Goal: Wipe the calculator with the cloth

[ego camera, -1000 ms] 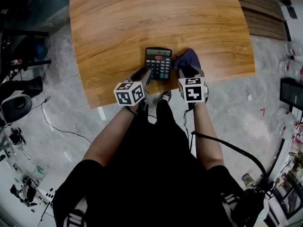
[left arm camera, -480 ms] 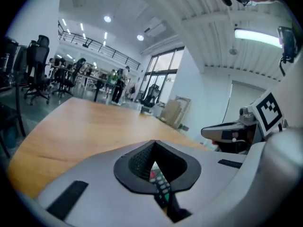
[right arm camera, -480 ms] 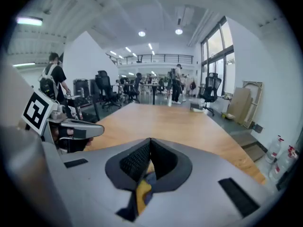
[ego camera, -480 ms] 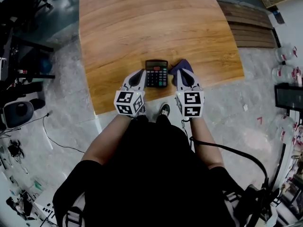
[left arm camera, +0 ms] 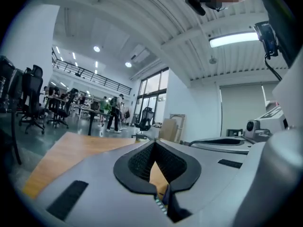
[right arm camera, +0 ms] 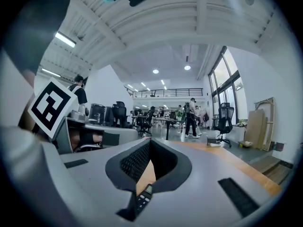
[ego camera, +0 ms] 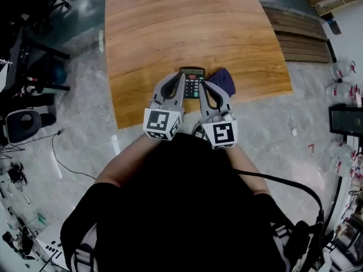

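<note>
Held level side by side at mid-frame, the left hand-held gripper (ego camera: 181, 77) and right hand-held gripper (ego camera: 201, 88), both closed and empty, are now higher and closer together, above the calculator (ego camera: 193, 79) and cloth (ego camera: 223, 81) on the table (ego camera: 187, 27).

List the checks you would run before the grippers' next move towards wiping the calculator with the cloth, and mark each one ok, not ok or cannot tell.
1. Calculator lies face up on the table, near its front edge: ok.
2. Cloth lies on the table at the calculator's right, within sight: ok.
3. Cloth is held: not ok. The right gripper has its jaws together with nothing between them.
4. Left gripper is open to steady the calculator: not ok. Its jaws are shut and empty.
5. Both grippers are clear of the table: ok. They are held above its front edge.
6. Where the calculator is dirty: cannot tell.
</note>
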A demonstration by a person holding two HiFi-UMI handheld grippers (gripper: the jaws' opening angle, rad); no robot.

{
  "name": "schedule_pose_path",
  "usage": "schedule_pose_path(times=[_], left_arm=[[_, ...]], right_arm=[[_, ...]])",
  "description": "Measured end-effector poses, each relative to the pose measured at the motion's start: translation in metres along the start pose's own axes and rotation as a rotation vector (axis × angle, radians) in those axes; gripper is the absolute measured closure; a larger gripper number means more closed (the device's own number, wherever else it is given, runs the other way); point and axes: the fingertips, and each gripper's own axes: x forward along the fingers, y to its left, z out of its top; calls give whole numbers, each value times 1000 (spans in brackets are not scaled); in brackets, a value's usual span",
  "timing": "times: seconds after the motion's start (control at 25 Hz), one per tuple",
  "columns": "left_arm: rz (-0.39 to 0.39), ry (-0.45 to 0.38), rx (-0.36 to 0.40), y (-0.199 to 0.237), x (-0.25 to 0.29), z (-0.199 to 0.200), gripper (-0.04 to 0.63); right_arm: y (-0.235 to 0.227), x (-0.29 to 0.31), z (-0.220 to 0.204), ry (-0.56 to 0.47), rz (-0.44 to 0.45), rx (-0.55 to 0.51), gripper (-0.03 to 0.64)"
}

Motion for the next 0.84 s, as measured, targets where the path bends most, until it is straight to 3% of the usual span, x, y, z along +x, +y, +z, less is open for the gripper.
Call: schedule_pose_path(times=[0.24, 0.84], left_arm=[[-10, -11, 58, -5, -2, 5, 588], [-34, -9, 58, -6, 5, 4, 588]], right_arm=[[1, -1, 13, -44, 4, -11, 603], [-7, 7, 18, -39, -28, 14, 603]])
